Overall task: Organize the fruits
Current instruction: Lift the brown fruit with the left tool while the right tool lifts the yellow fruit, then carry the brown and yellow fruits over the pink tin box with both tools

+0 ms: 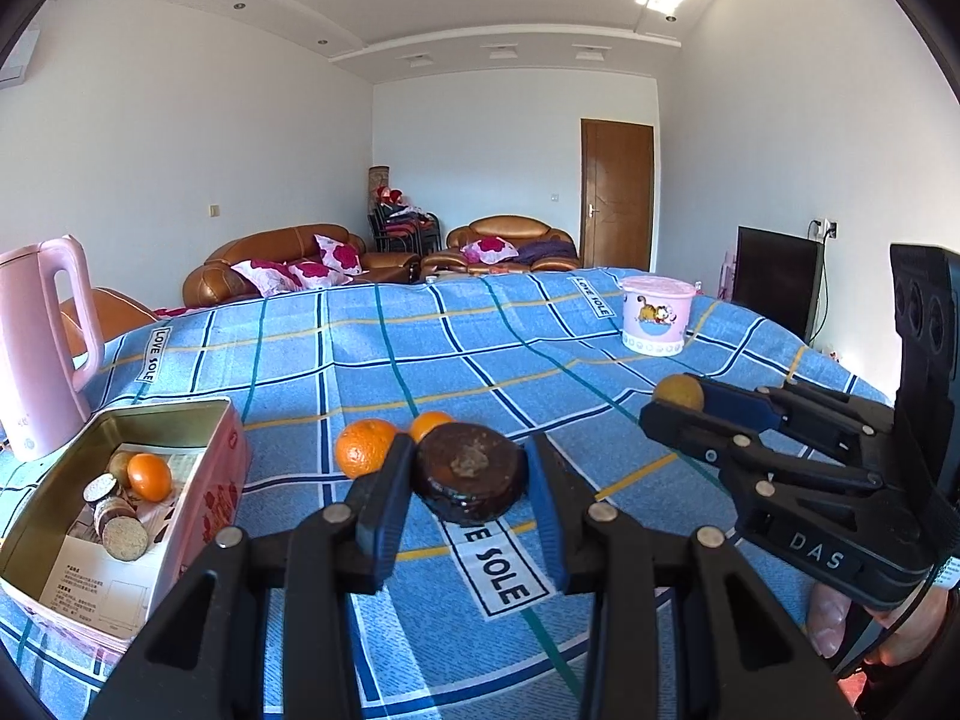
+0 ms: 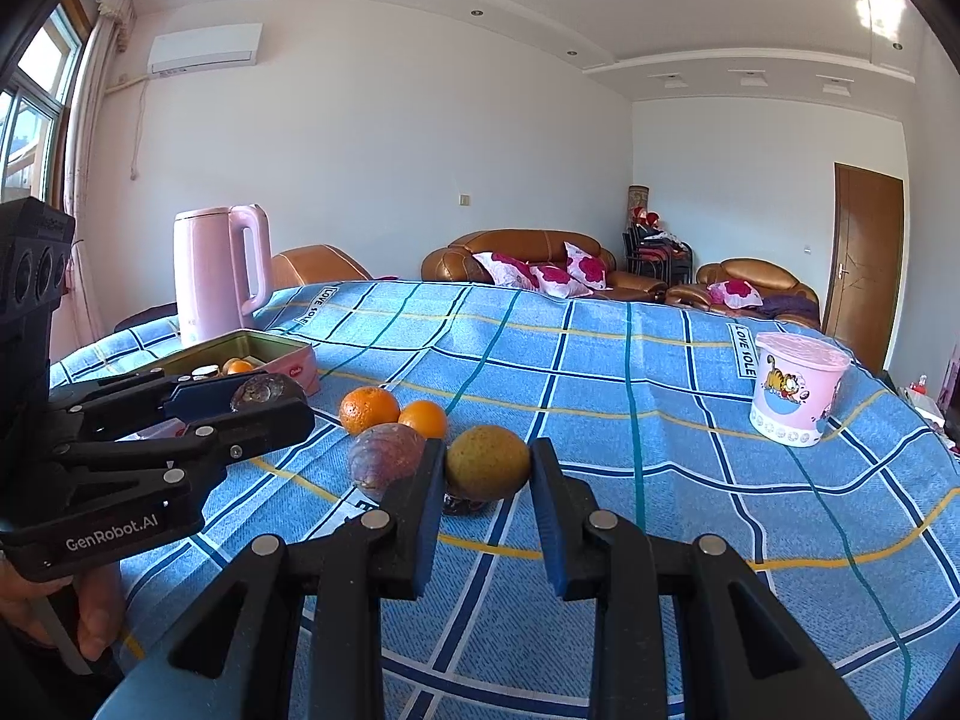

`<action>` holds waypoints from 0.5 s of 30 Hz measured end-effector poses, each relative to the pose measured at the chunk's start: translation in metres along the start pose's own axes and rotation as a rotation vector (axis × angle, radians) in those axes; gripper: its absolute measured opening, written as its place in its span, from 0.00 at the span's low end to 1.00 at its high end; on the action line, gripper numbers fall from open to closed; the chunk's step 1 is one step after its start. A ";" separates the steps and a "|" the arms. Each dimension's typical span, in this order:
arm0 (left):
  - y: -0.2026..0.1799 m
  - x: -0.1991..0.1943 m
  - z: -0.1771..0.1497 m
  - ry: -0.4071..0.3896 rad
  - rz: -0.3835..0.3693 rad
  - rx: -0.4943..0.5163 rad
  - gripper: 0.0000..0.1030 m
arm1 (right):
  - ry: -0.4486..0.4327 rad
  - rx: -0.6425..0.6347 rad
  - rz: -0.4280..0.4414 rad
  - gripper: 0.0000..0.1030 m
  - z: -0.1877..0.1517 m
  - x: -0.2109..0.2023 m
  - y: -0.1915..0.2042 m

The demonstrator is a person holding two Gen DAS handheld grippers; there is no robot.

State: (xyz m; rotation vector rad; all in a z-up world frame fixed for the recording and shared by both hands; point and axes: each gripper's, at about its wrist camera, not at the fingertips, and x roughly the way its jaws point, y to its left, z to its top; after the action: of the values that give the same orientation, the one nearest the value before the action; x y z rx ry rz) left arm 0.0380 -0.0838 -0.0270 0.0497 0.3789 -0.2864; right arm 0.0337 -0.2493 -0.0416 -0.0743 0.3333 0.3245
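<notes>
Left claw [image 1: 469,480] grasping dark round fruit [image 1: 469,473], flat face probably toward camera, right claw [image 2: 487,468] clenched on yellowish fruit [image 2: 487,461]

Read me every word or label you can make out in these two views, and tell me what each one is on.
"LOVE SOLE": white strips on the blue checked tablecloth.
"DAS": right hand-held gripper, on its body.
"GenRobot.AI": left hand-held gripper, on its body.
Leaflet inside the tin box: print too small to read.
Pink tin's side, pink kettle and cartoon cup: marks unreadable.
</notes>
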 end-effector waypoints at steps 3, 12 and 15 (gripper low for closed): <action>-0.001 -0.002 0.000 -0.014 0.003 0.005 0.38 | -0.022 -0.003 0.001 0.29 -0.001 -0.004 0.000; 0.001 -0.005 0.000 -0.026 0.009 0.000 0.38 | -0.043 -0.007 -0.004 0.29 0.000 -0.007 0.001; 0.002 -0.005 0.001 -0.022 0.007 -0.004 0.38 | -0.040 -0.017 -0.004 0.29 0.000 -0.006 0.002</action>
State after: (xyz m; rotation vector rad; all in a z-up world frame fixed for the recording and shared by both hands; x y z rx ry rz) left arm 0.0343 -0.0810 -0.0246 0.0439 0.3579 -0.2785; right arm 0.0277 -0.2491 -0.0393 -0.0847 0.2906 0.3249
